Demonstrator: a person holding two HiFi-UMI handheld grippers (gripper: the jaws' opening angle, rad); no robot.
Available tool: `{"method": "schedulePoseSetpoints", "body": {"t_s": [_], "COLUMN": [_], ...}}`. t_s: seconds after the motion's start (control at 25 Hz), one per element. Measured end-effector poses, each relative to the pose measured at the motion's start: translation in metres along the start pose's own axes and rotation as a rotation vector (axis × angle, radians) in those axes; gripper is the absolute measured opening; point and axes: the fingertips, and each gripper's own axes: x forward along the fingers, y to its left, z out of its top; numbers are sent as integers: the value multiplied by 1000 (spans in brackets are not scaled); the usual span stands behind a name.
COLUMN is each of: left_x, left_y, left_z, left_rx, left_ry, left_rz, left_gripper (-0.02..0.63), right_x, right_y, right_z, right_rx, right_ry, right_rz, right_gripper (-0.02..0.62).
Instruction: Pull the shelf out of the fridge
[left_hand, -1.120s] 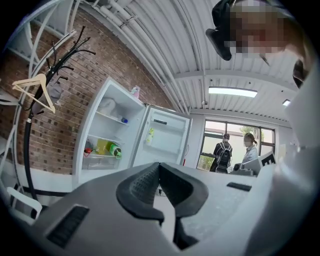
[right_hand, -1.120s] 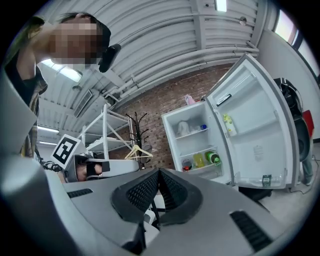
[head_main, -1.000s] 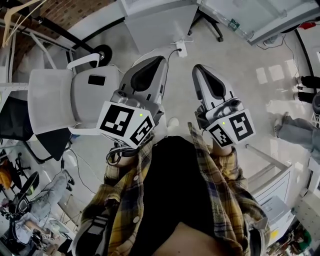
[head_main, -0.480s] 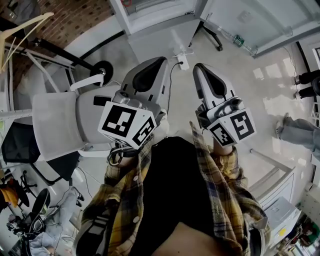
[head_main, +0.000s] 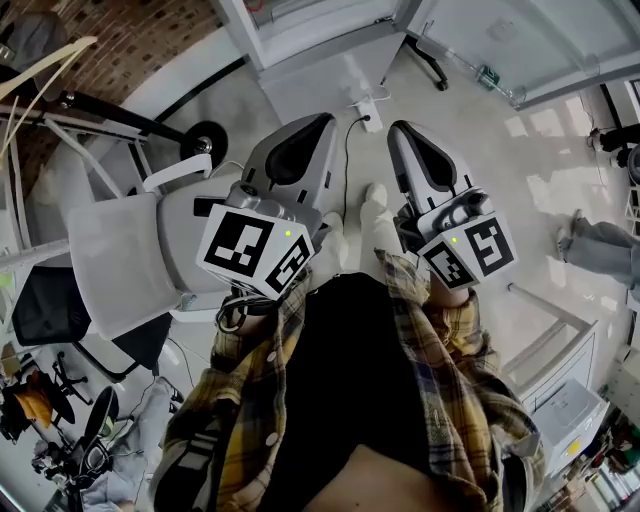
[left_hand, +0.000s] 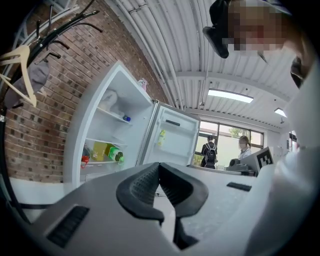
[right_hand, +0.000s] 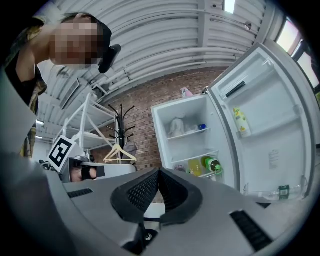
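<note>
The white fridge (left_hand: 107, 135) stands open a few steps ahead, its door (right_hand: 265, 125) swung wide to the right. Inside it, an upper glass shelf (right_hand: 187, 134) carries a bag and a small blue-capped bottle. A lower shelf (right_hand: 197, 161) carries a yellow carton and a green bottle. My left gripper (head_main: 325, 118) and right gripper (head_main: 396, 130) are held side by side, pointing level at the fridge (head_main: 320, 55). Both are shut with nothing between the pads, and both are well short of the fridge. In the gripper views the pads meet at the tips of the left gripper (left_hand: 159, 166) and the right gripper (right_hand: 159, 171).
A white chair (head_main: 130, 240) stands close on my left. Along the brick wall are a coat rack (right_hand: 120, 125) and a wooden hanger (left_hand: 15, 65). A power strip (head_main: 366, 112) with its cable lies on the floor before the fridge. Two people (left_hand: 209, 152) stand far back.
The fridge base and the power strip have come closer in the head view, and the chair has slid back to the left. Both grippers keep the same shut pose.
</note>
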Motion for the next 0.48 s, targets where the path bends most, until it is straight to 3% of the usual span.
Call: {"method": "schedulePoseSetpoints", "body": {"t_s": [0.48], "left_x": [37], "left_y": [26], "left_z": [2], "left_rx": [-12], "left_ry": [-7], "left_rz": [44], "left_gripper": [5], "right_x": [26], "right_y": [-46], "right_z": [-2], "right_rx": [38], "right_ry": [11], "right_rz": [2], "right_gripper": [18]}}
